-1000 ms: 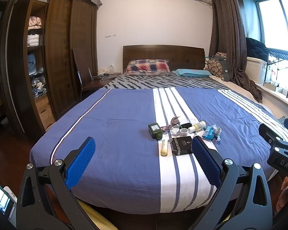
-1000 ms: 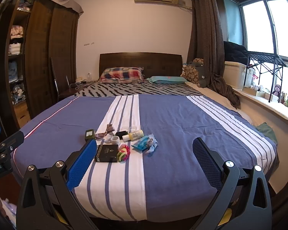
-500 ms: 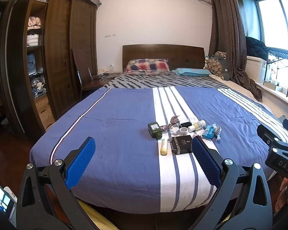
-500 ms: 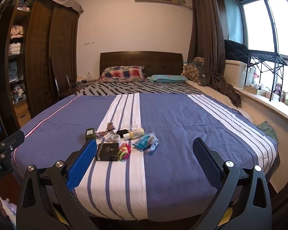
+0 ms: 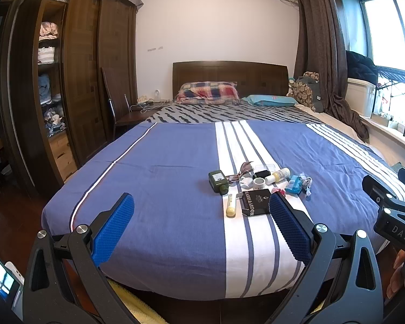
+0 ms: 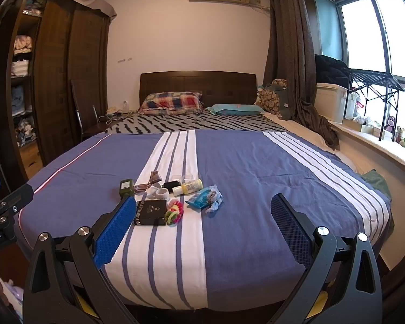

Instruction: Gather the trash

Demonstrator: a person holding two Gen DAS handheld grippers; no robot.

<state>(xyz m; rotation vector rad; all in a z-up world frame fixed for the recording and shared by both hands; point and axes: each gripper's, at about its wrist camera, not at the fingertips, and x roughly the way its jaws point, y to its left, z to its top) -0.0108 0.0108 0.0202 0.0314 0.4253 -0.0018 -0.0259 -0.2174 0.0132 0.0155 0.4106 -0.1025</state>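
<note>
Both grippers spread wide, holding nothing: left gripper [image 5: 199, 225], right gripper [image 6: 202, 225]. Crumpled blue wrapper [image 6: 206, 197] lies on bedspread [image 6: 256, 178] beside black box [image 6: 150, 212]

The bedspread [image 5: 175, 178] is matt woven cloth, lightly creased, and the headboard [image 5: 229, 75] and wardrobe [image 5: 78, 75] are dark wood with a dull sheen. The box [image 6: 150, 212] looks like matt black card, the bottle [image 6: 187, 186] smooth plastic, the wrapper [image 6: 205, 198] crinkled glossy film. Both gripper frames are matt black plastic with shiny metal screws; their pads [image 5: 112, 228] are blue, rough-textured rubber.
</note>
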